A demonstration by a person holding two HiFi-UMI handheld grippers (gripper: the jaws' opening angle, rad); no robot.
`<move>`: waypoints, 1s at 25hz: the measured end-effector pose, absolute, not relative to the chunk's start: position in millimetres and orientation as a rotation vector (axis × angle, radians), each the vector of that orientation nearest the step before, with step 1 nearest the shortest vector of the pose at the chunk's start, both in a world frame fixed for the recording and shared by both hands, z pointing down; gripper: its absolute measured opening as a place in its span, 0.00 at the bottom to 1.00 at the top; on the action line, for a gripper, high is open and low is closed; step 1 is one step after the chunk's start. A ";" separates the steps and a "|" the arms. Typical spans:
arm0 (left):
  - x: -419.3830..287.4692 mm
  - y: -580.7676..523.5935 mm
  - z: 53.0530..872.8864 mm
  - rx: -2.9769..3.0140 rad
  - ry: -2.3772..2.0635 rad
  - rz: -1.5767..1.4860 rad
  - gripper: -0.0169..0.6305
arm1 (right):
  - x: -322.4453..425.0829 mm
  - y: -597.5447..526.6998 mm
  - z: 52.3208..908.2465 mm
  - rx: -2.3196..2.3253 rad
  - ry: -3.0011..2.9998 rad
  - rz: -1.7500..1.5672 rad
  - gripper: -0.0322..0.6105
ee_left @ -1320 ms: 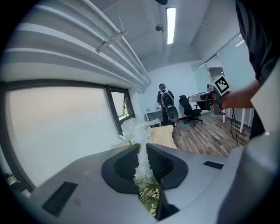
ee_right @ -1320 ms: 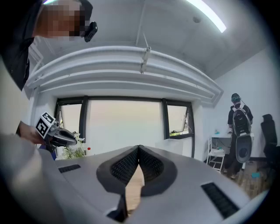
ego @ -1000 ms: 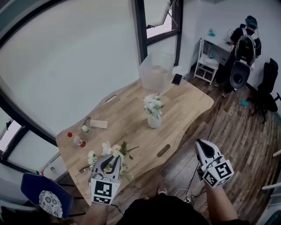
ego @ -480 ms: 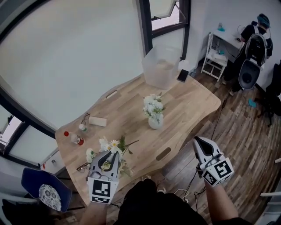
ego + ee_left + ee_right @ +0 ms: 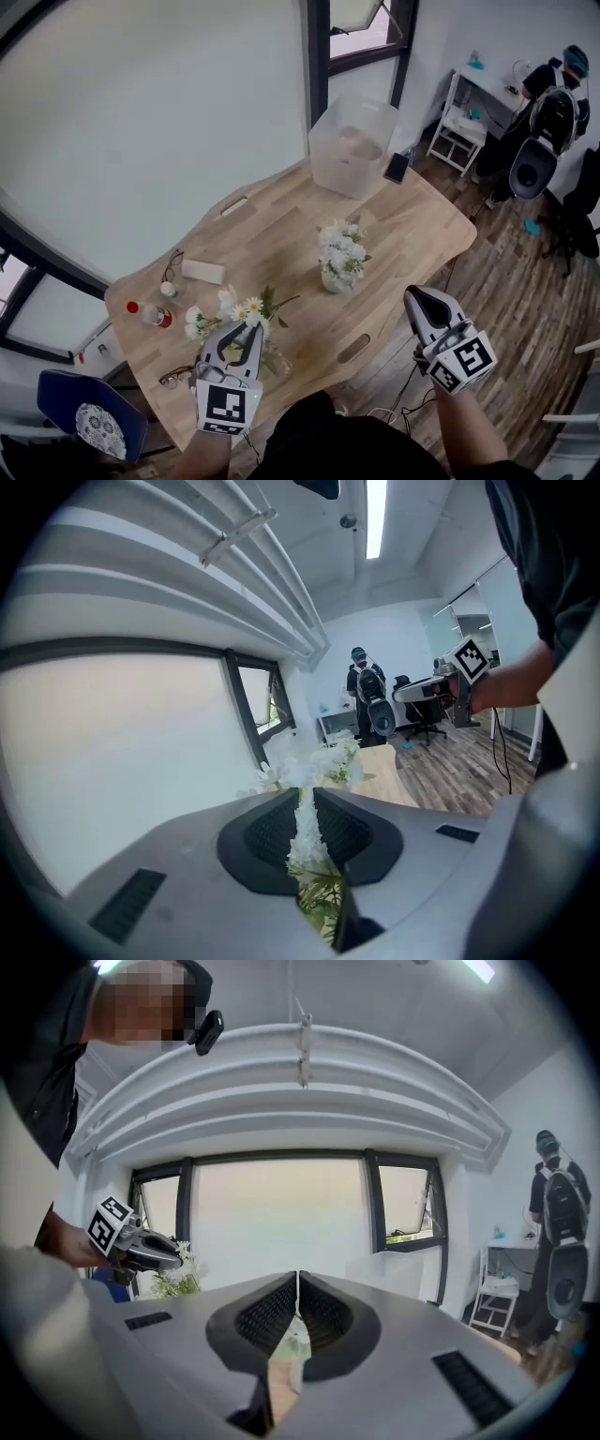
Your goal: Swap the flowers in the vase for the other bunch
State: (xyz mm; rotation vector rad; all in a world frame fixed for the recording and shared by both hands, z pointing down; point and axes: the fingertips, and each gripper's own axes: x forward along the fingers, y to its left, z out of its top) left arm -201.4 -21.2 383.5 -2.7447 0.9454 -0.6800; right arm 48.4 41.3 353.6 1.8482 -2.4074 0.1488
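A small white vase [image 5: 337,279] stands upright mid-table and holds a bunch of white flowers [image 5: 342,246]. My left gripper [image 5: 246,330] is shut on the other bunch [image 5: 234,307], white daisies with green leaves, held over the table's near left edge. In the left gripper view its white blooms [image 5: 305,829] are pinched between the pads. My right gripper [image 5: 412,296] is shut and empty, off the table's near right edge, short of the vase. The right gripper view shows its shut jaws, with the left gripper [image 5: 150,1246] and its bunch [image 5: 176,1281] at the left.
On the wooden table [image 5: 281,234] stand a clear plastic bin [image 5: 352,145] and a phone [image 5: 395,167] at the far end. At the left are a wooden block [image 5: 203,272], two small bottles [image 5: 150,314] and eyeglasses [image 5: 178,377]. A blue chair [image 5: 89,422] stands near left; a person [image 5: 553,94] at the back right.
Both grippers have moved on toward the table. The right one has come closer to the vase; the left one still carries its bunch. Neither grip has changed.
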 end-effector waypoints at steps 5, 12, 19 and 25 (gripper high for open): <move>-190.2 -48.4 386.7 -2.767 0.912 -0.651 0.10 | 39.4 9.6 355.3 1.774 -2.432 0.160 0.09; -176.7 -75.0 385.4 -2.769 0.971 -0.671 0.10 | 43.2 -28.4 353.8 1.664 -2.503 0.172 0.09; -163.3 -99.1 391.5 -2.697 1.209 -0.749 0.10 | 59.5 -85.7 363.9 1.435 -2.687 0.183 0.09; -152.0 -94.6 392.8 -2.553 1.515 -0.879 0.10 | 80.7 -128.2 366.6 1.104 -2.861 0.173 0.09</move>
